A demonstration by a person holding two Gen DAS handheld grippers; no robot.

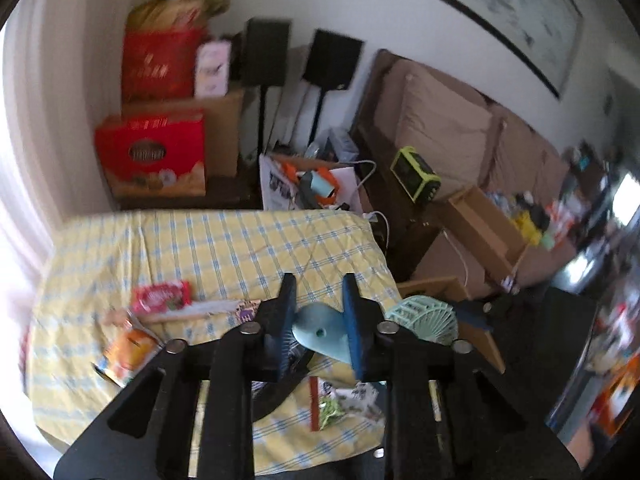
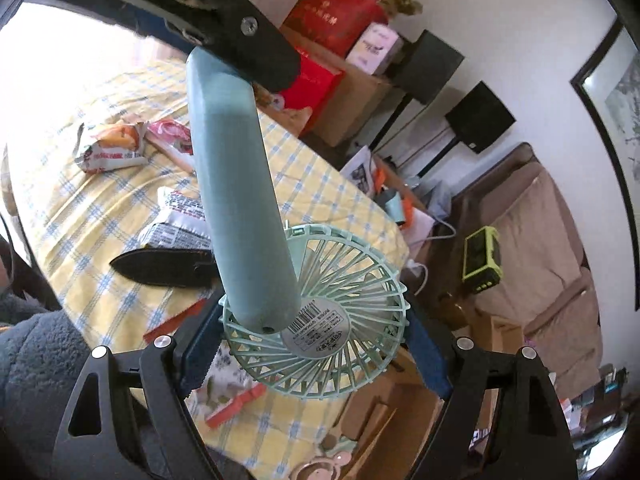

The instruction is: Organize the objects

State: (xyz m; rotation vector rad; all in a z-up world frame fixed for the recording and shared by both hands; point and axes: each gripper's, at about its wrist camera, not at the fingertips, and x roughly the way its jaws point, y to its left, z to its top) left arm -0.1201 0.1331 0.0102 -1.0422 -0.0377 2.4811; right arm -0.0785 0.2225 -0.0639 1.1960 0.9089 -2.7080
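While the left hand-held gripper [image 1: 320, 316] clamps the fan's handle [image 1: 320, 334], the right hand-held gripper [image 2: 316, 344], spread wide, grips its grille [image 2: 340, 340]. Motion blurs the snack packets [image 1: 132, 344] on the surface [image 1: 224, 240].

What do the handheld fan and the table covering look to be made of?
Handheld fan: apparently moulded plastic, pale mint, matte; thin rigid grille ribs and a smooth, seamless handle suggest it. Table covering: likely woven cotton-type cloth, yellow with blue checks; it creases and drapes over the edge.
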